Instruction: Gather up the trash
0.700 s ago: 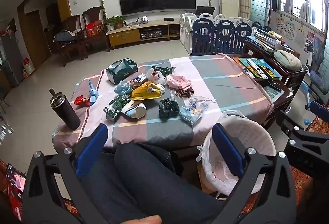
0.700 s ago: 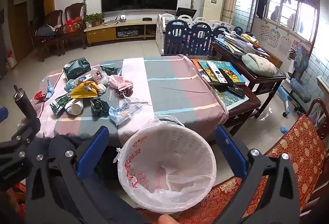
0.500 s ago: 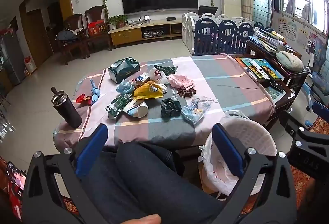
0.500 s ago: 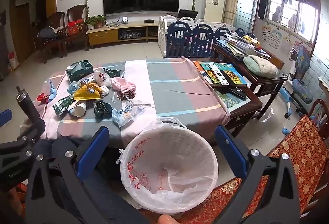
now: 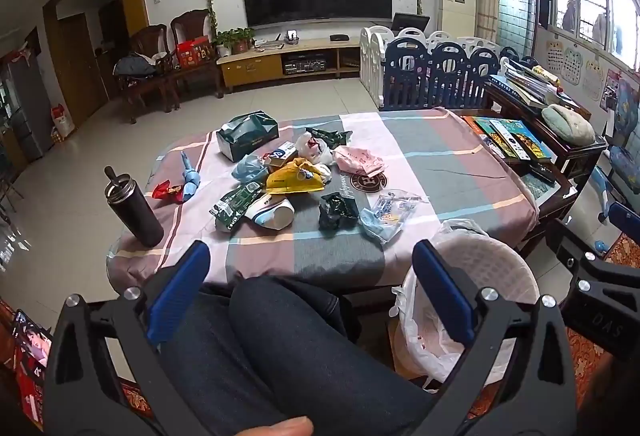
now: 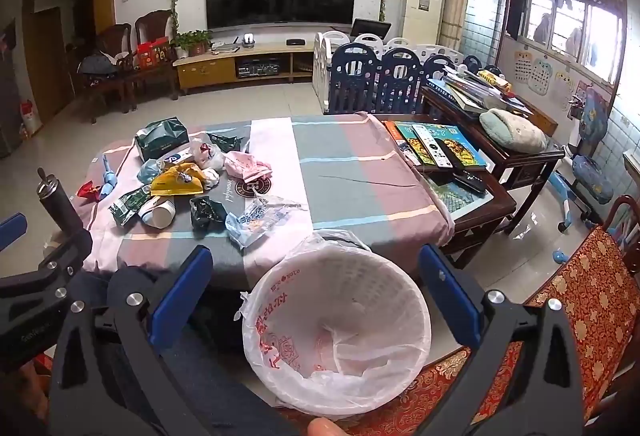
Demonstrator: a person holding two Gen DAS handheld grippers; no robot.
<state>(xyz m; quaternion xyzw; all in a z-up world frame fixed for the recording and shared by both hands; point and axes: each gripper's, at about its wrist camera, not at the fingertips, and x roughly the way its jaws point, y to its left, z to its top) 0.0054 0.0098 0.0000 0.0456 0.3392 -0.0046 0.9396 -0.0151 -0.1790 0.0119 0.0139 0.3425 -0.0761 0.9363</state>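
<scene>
On the striped tablecloth (image 5: 432, 156) lies one loose heap of trash, all on the left half of the table, well apart from both grippers. Counted singly, it holds one dark green box (image 5: 248, 134), one yellow bag (image 5: 294, 178), one pink bag (image 5: 360, 160), one paper cup (image 5: 272, 214) on its side, one crumpled black wrapper (image 5: 338, 210), one clear plastic packet (image 5: 386, 214), one green snack wrapper (image 5: 234, 202), one blue mask (image 5: 248, 168), one red wrapper (image 5: 166, 191) and one blue toy (image 5: 189, 176); the small pieces in the middle of the heap are too tangled to count. One black flask (image 5: 134, 212) stands upright near the table's left corner.

One white bin (image 6: 340, 336), lined with a thin plastic bag, stands on the floor just beside the near edge of the table. The left gripper (image 5: 312, 288) hangs over the person's two dark trouser legs (image 5: 280, 348), jaws spread wide with nothing between them. The right gripper (image 6: 316, 288) hangs above the bin, likewise spread wide and gripping nothing. One thumb tip shows at the bottom of each view.
</scene>
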